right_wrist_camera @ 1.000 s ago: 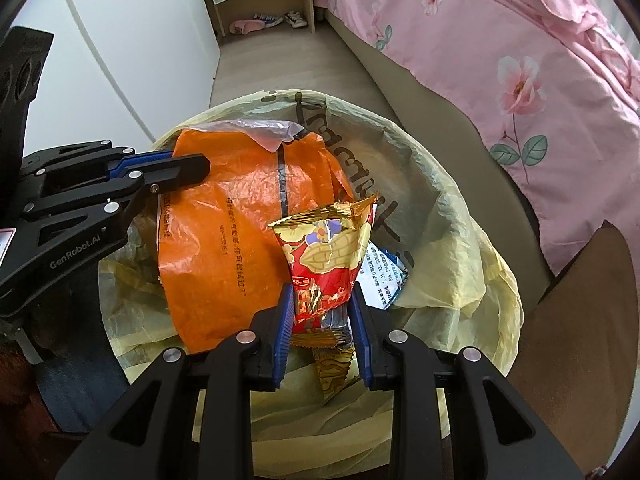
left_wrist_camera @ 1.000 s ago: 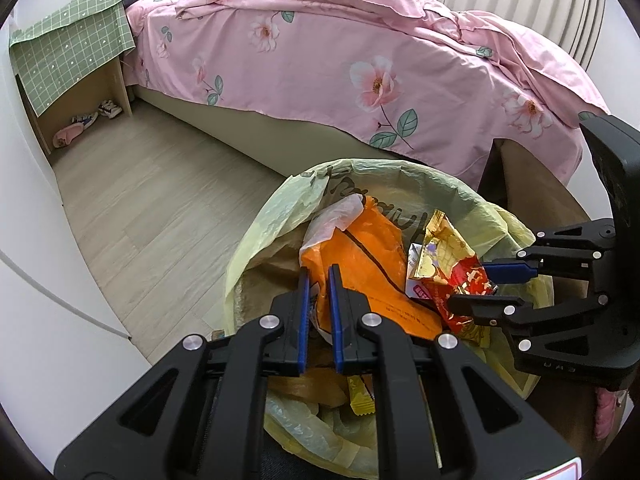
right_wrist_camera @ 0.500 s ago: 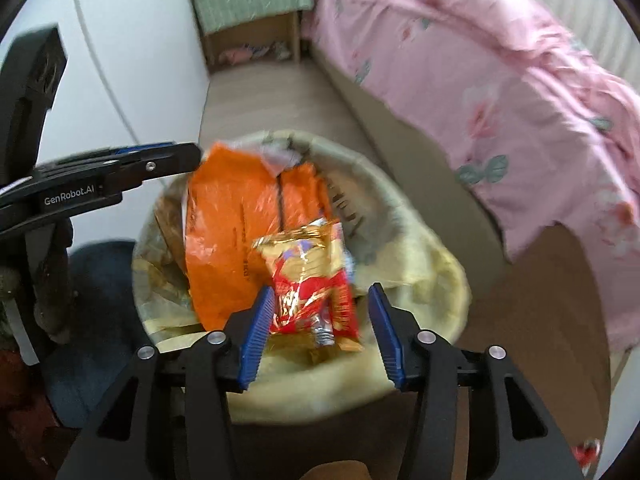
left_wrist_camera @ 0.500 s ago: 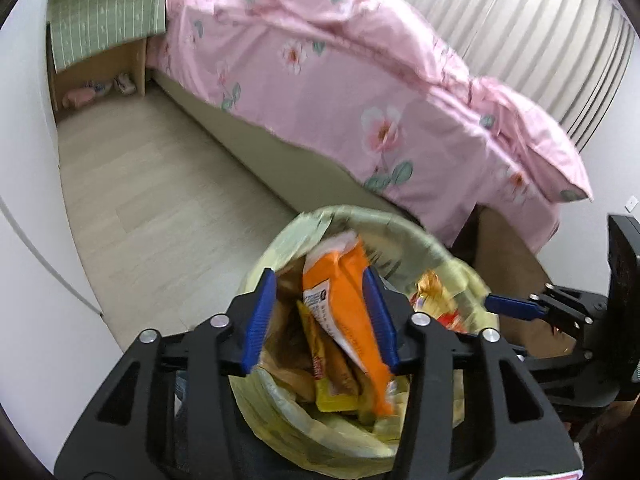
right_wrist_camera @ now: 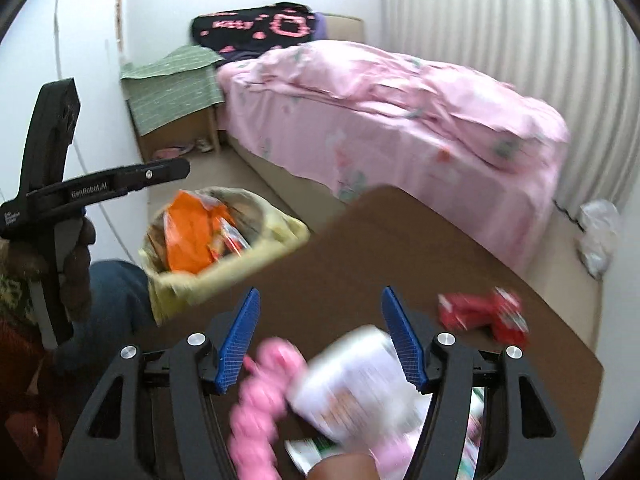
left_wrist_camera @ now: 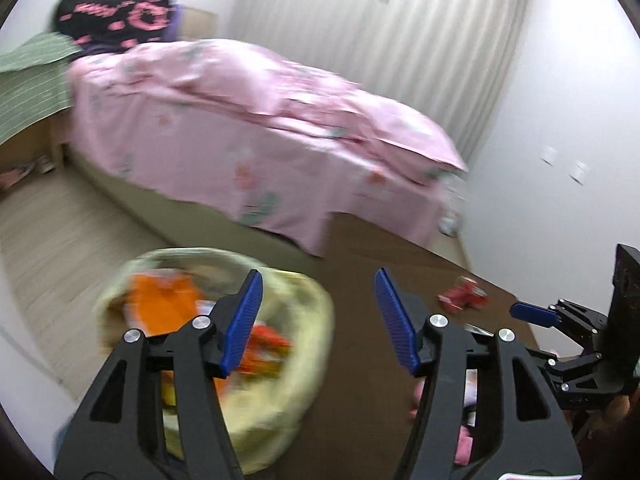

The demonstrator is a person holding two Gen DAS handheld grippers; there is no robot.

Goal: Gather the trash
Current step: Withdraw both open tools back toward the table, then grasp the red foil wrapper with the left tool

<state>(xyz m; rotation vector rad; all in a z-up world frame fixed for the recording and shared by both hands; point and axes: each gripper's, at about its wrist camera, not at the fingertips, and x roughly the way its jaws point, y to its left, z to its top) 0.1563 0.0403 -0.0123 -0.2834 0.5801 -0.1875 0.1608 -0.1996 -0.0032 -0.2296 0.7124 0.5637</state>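
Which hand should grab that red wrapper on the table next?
Probably the right. The right gripper is open over the table, nearer the red wrapper; the left gripper is beside the bin.

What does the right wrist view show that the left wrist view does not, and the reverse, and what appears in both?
Only the right wrist view shows the crumpled white plastic bag on the floor and the blurred white-labelled container beside a pink bumpy object.

Only the left wrist view shows the white wall switches.

Both show the yellow-lined trash bin holding an orange wrapper, the red wrapper on the brown table, and the pink floral bed.
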